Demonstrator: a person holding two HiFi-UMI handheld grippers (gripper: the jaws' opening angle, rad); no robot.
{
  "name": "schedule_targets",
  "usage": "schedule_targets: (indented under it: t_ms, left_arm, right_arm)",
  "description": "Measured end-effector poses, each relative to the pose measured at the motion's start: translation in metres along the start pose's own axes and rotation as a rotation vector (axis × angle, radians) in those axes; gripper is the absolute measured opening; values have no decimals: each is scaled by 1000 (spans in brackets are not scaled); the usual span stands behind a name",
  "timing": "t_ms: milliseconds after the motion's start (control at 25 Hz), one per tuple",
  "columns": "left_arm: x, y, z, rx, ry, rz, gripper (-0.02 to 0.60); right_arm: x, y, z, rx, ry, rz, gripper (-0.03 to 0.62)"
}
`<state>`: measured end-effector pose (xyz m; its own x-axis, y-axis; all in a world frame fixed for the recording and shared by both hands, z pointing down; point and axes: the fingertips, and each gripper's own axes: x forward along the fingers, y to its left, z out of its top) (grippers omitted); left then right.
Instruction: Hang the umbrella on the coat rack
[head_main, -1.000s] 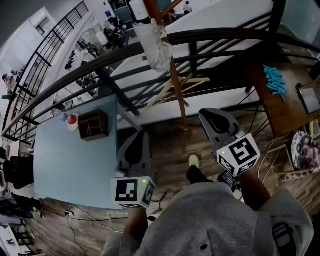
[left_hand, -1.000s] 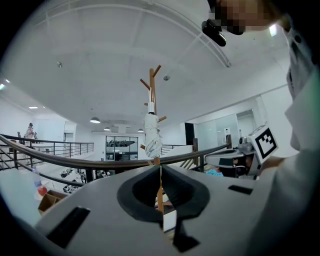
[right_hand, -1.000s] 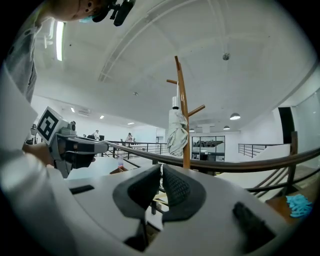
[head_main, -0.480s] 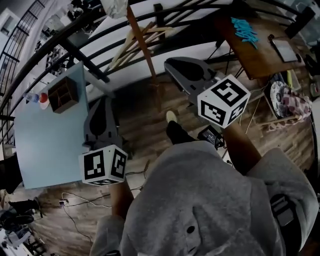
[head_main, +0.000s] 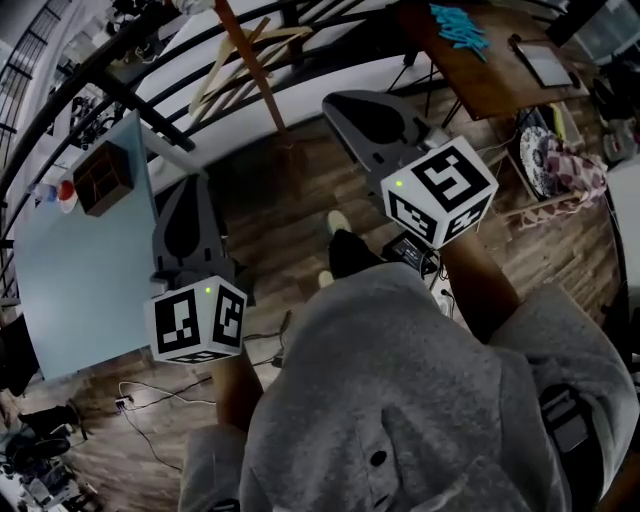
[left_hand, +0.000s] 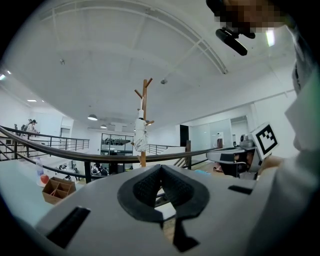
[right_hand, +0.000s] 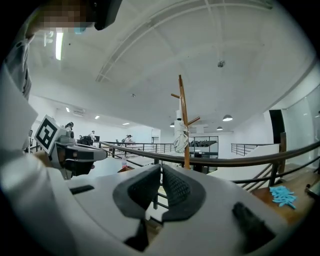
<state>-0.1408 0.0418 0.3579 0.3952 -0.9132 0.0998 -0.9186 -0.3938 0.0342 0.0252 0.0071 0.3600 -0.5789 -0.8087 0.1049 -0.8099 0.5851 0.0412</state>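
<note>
In the head view my left gripper (head_main: 188, 195) lies at lower left, just right of the table (head_main: 70, 270). A wooden box (head_main: 103, 178) sits on the table's upper corner. My right gripper (head_main: 350, 105) is at upper centre. The coat rack (head_main: 255, 70) stands top centre, before the railing (head_main: 110, 80). The umbrella (left_hand: 140, 136) is on the rack, and a desk (head_main: 480, 85) fills the upper right.

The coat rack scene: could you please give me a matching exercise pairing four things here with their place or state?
Things:
1. umbrella
2. wooden box
3. turquoise pieces
4. left gripper

Places or states:
A. on the brown desk
B. shut, nothing between its jaws
C. on the light blue table
D. hanging on the coat rack

Pairs: 1-D, 2-C, 3-A, 4-B.
</note>
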Motion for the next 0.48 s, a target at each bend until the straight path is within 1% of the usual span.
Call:
schedule_targets:
  t_ms: [320, 480]
  left_arm:
    - [-1, -21, -7, -2, 26, -2, 17]
    - [-1, -26, -7, 1, 49, 23, 17]
  right_arm:
    - [-17, -9, -13, 25, 27, 1, 28]
    - [-23, -14, -18, 45, 42, -5, 28]
